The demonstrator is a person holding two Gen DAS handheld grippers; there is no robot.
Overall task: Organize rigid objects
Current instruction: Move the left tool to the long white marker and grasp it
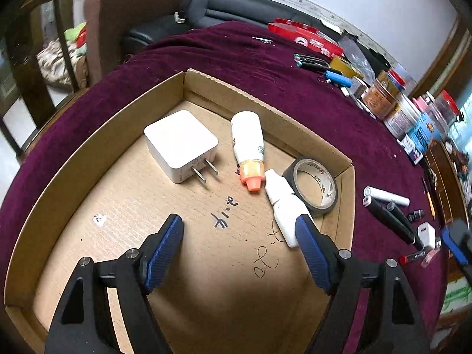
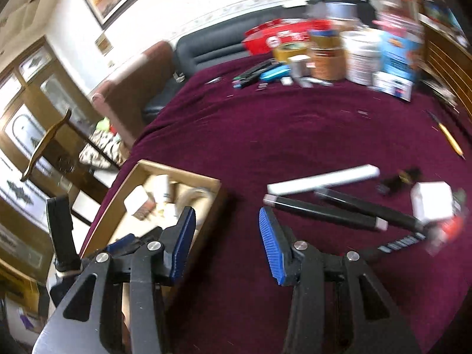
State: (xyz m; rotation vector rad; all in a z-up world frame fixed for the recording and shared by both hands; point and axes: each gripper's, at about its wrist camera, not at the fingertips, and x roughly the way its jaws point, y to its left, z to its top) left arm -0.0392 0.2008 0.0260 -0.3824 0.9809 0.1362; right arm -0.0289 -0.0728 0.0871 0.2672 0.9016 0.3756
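- Inside the shallow corrugated cardboard tray (image 1: 88, 153), black pen scribbles mark the floor; none can be read.
- White square plug adapter (image 1: 180, 144), orange-capped bottle (image 1: 247, 147), small white bottle (image 1: 283, 206) and black tape roll (image 1: 312, 185) lie there.
- Left gripper (image 1: 239, 247) gapes empty above them.
- Right gripper (image 2: 227, 242), parted and empty, hangs over maroon velvety cloth (image 2: 295, 124) near a white tube (image 2: 321, 180) and black markers (image 2: 324, 212).

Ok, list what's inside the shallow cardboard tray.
In the shallow cardboard tray: a white plug charger, an orange-capped white bottle, a smaller white dropper bottle and a black tape roll. The nearest strip of floor is hidden behind the left hand-held gripper.
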